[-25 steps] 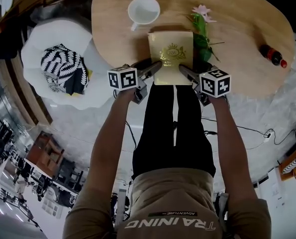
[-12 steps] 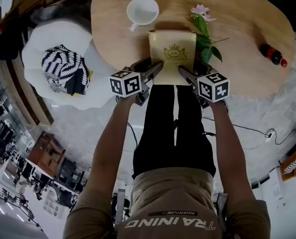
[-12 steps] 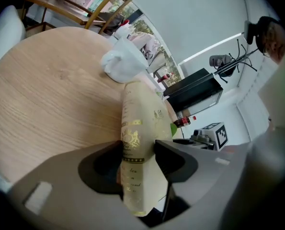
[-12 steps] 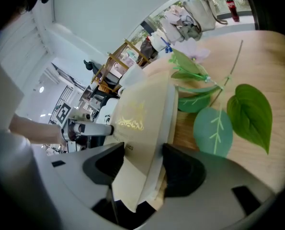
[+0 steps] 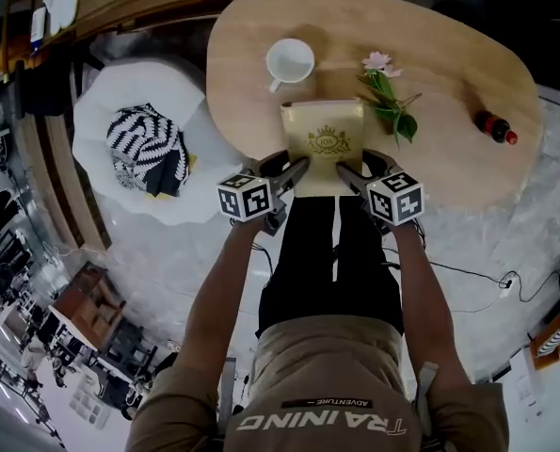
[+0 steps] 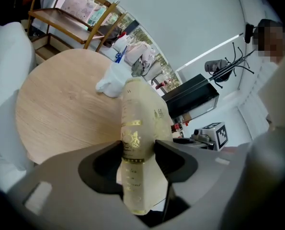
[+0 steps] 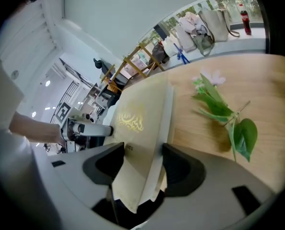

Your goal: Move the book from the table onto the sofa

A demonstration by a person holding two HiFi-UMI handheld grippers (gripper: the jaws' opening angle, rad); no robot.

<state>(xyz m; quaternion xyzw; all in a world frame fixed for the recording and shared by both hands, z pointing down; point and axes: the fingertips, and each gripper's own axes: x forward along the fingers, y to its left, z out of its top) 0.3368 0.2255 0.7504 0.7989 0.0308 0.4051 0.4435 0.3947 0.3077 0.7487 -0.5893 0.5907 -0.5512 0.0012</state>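
1. Pale wood is filling the upper half of the head view: an oval tabletop [image 5: 449, 73] is carrying a white cup [image 5: 290, 61], a pink flower on a leafy stem [image 5: 388, 102] and a small dark bottle with a red cap [image 5: 494, 127].
2. A cream book with a gold emblem [image 5: 325, 139] is sitting at the near edge of the tabletop, straight ahead of the person. Its long axis is pointing away from them, the cup beyond it and the flower just beside it on the right. Its near end is hanging past the table edge, and the gripper views suggest it is tilting up off the wood. Whether the far edge is touching cannot be told.
3. The left gripper [image 5: 294, 169] is clamping the book's near left corner, its jaws pressing on both covers across the gilt spine.
4. The right gripper [image 5: 347, 172] is clamping the near right corner in the same way, its jaws closing over the cover and the page block.
5. A white sofa [image 5: 110, 83] with a black-and-white patterned cushion [image 5: 148, 149] is lying well apart to the person's left, beyond the tabletop's left end. The left gripper is therefore leading on that side. The coming carry is probably calling for a sideways swing to the left, both grippers travelling together so the book is not twisting between them, and a landing on the bare white seat beside the cushion.
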